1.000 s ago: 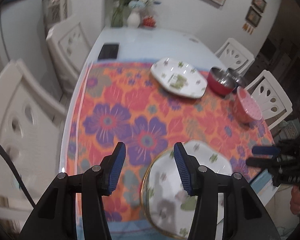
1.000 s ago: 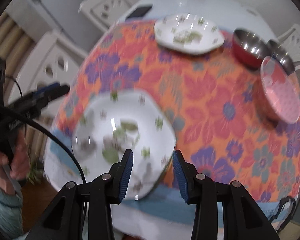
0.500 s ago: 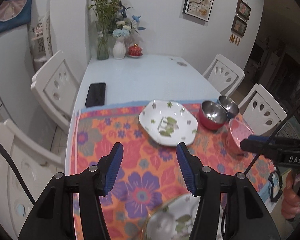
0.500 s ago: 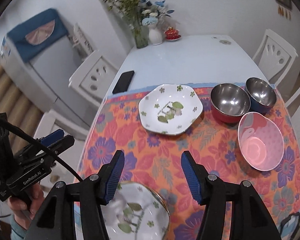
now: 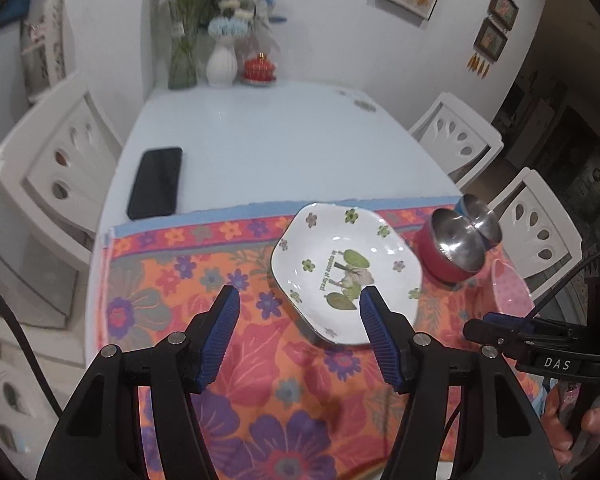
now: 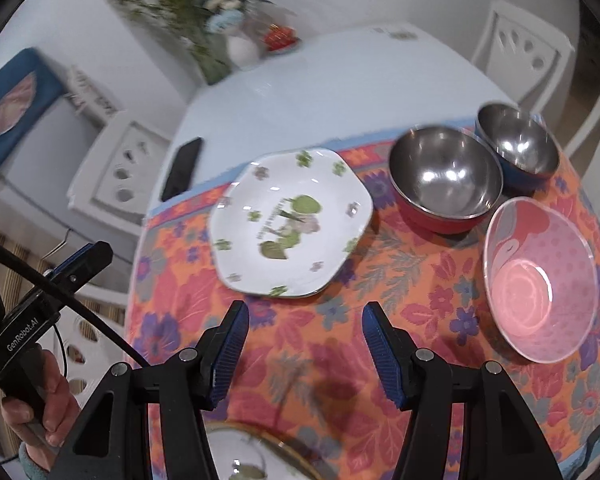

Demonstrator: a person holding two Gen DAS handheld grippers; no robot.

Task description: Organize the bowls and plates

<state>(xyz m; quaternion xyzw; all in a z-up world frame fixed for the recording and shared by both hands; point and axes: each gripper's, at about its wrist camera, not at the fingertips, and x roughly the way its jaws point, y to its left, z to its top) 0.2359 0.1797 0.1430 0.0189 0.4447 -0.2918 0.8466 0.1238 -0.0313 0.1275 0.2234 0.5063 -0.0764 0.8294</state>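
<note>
- Left gripper (image 5: 300, 300): jaws spread, nothing between them. They have just been widening. It hangs over the floral cloth (image 5: 260, 380).
- Right gripper (image 6: 305, 312): jaws spread, nothing between the pads. They opened within the last second, then held. It also sits over bare cloth.
- White plate (image 6: 290, 220) with leaf print: flat on the cloth, at 12 o'clock from the right gripper and apart from it. In the left view the right pad overlaps its near edge; contact can't be told.
- Second plate (image 6: 252, 456), gold rim: at 6 o'clock in the right view, at the near table edge, partly hidden behind the gripper body. Nothing grips it.
- Red bowl (image 6: 446, 184), steel inside: at 3 o'clock of the white plate, just beside it.
- Blue bowl (image 6: 518, 148), steel inside: behind the red one at about 1 o'clock, rims touching or nearly so.
- Pink bowl (image 6: 540, 280): at about 5 o'clock of the red bowl, close to it, tilted with its mouth toward the camera.
- Phone (image 5: 155, 183): on bare table (image 5: 280, 152) beyond the cloth, at 10 o'clock of the white plate.
- Vases (image 5: 222, 62) with flowers and a small red pot (image 5: 260, 68): at the far table end, 12 o'clock.
- A hand (image 6: 44, 396) holds the left gripper's handle at 8 o'clock in the right view.
</note>
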